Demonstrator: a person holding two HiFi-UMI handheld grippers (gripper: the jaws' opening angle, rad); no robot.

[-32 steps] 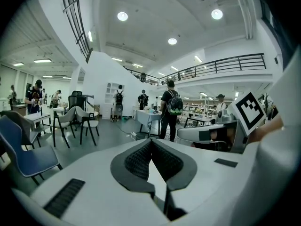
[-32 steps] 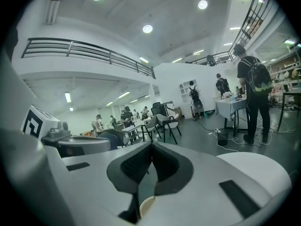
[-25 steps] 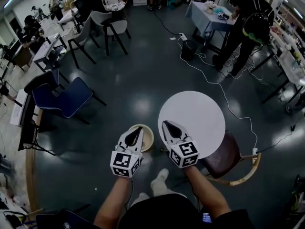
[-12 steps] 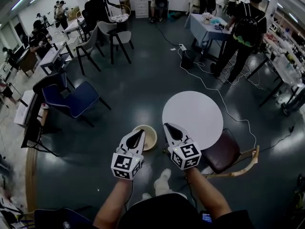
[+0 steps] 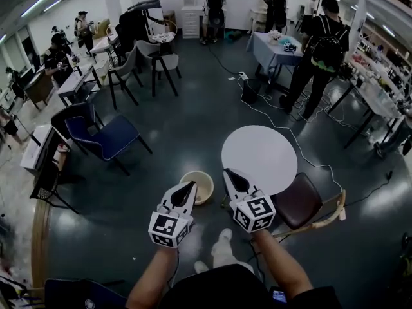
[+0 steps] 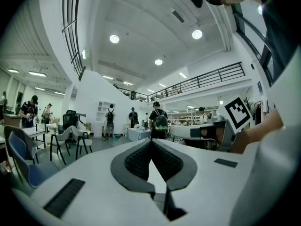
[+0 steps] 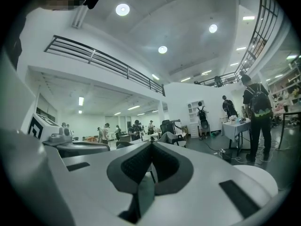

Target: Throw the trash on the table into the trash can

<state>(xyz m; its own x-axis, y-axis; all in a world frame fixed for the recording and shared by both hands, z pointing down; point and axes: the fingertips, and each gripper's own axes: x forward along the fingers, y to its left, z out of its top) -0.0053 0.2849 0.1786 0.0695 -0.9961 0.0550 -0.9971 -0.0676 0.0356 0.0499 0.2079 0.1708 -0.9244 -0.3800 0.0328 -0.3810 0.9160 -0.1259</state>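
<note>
At the far left a blue chair (image 5: 96, 137) stands on the dark floor, well apart from the work.

The left gripper (image 5: 190, 185) is held level in front of the person. Its own view shows the two dark pads pressed together with nothing between them. Just beyond its tip in the head view sits the trash can (image 5: 203, 190), a round beige open-topped tub on the floor, close beside the table's foot. What lies inside it cannot be made out.

The right gripper (image 5: 226, 171) is level too. Its pads also meet tip to tip and hold nothing.

To its right is the round white table (image 5: 261, 156). Its top looks bare, and no trash shows on it from any view. So the task's thing is either already in the can or too small to see. With no piece in sight, its weight, stiffness and best holding point cannot be judged. The can itself looks like a light, stiff plastic tub with a wide mouth, so a drop from above would probably suit it.

A brown chair (image 5: 297, 201) is tucked at the table's right edge, and a white cable (image 5: 308, 141) trails across the floor behind.

No brand, label or legible writing shows. The only print is the black-and-white square pattern on each gripper's marker cube (image 5: 168, 228).
</note>
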